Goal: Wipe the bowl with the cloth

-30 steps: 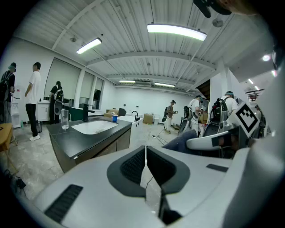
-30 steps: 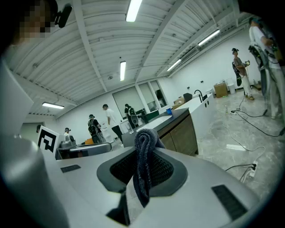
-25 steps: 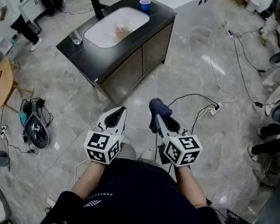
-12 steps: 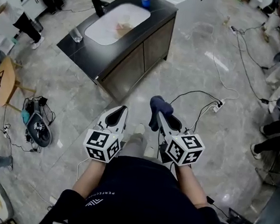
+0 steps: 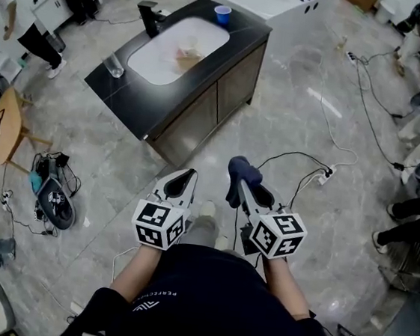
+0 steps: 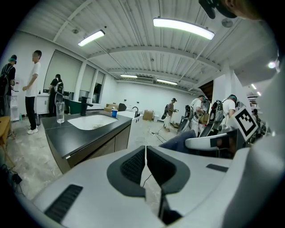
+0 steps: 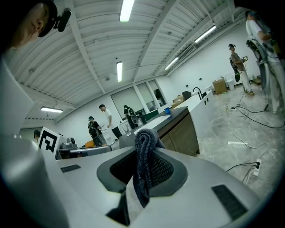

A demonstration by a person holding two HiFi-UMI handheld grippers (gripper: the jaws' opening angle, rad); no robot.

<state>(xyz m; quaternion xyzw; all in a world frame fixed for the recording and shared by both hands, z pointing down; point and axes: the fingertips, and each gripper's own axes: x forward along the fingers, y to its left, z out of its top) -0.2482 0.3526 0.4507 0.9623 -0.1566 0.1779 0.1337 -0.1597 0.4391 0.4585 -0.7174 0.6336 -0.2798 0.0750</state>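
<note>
My right gripper [image 5: 236,183] is shut on a dark blue cloth [image 5: 240,171], which bunches over its tips. In the right gripper view the cloth [image 7: 145,141] hangs folded between the pads. My left gripper [image 5: 188,174] is held beside it, shut and empty, and its jaws meet in the left gripper view [image 6: 145,153]. Both are held over the floor, well short of the black counter [image 5: 128,94]. A white sink [image 5: 162,56] is set into the counter. A small brownish thing [image 5: 187,53] lies in the sink; I cannot tell whether it is the bowl.
On the counter stand a blue cup [image 5: 223,11], a clear glass [image 5: 114,66] and a black faucet [image 5: 147,15]. Cables and a power strip [image 5: 323,169] lie on the marble floor to the right. Bags [image 5: 52,198] and a wooden stool [image 5: 4,121] are at the left. Several people stand around.
The view has shifted a little and the counter sits slightly nearer and further right. Both grippers keep their pose and the cloth stays held. A person at the far left has moved.
</note>
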